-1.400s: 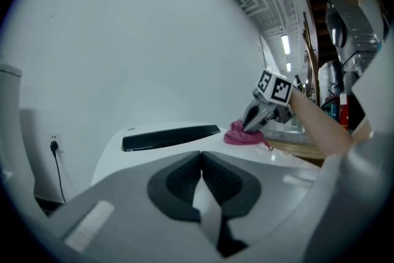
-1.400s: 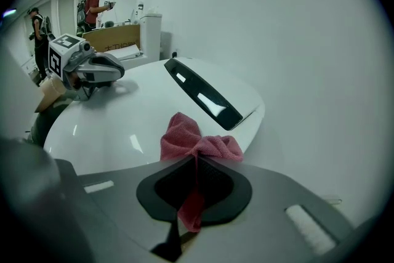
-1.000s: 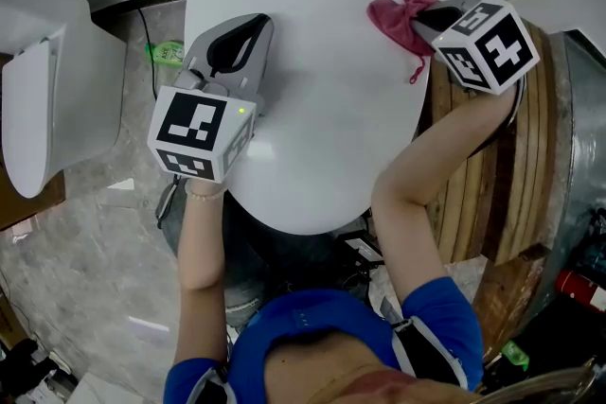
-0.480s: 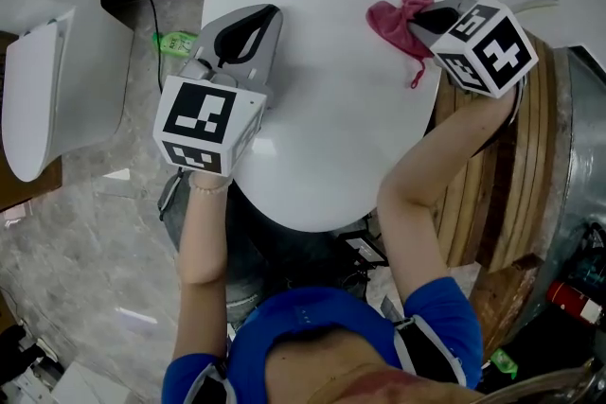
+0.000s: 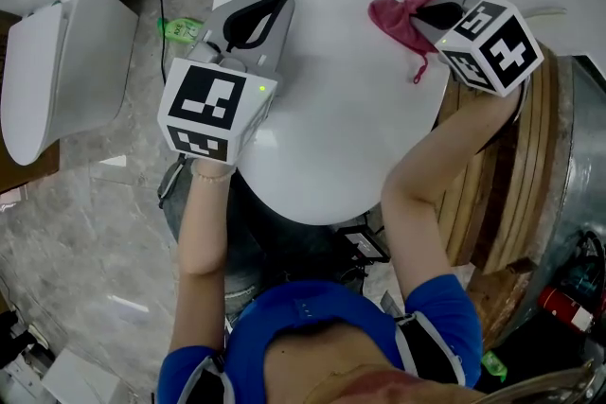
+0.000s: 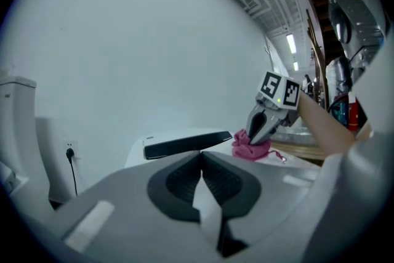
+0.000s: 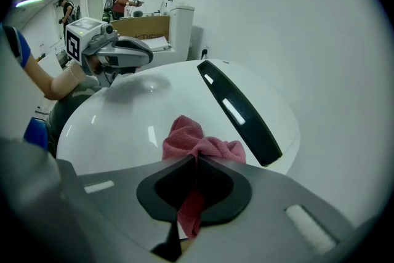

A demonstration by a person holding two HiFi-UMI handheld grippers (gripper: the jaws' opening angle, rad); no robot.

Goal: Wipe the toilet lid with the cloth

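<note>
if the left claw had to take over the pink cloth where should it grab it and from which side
Grip the loose bunched lump of the cloth that rests on the toilet lid, just ahead of the right claw. Come in from the lid's middle, the side of the left claw: the right claw is shut on the cloth's right end and blocks the approach from the right rim.
</note>
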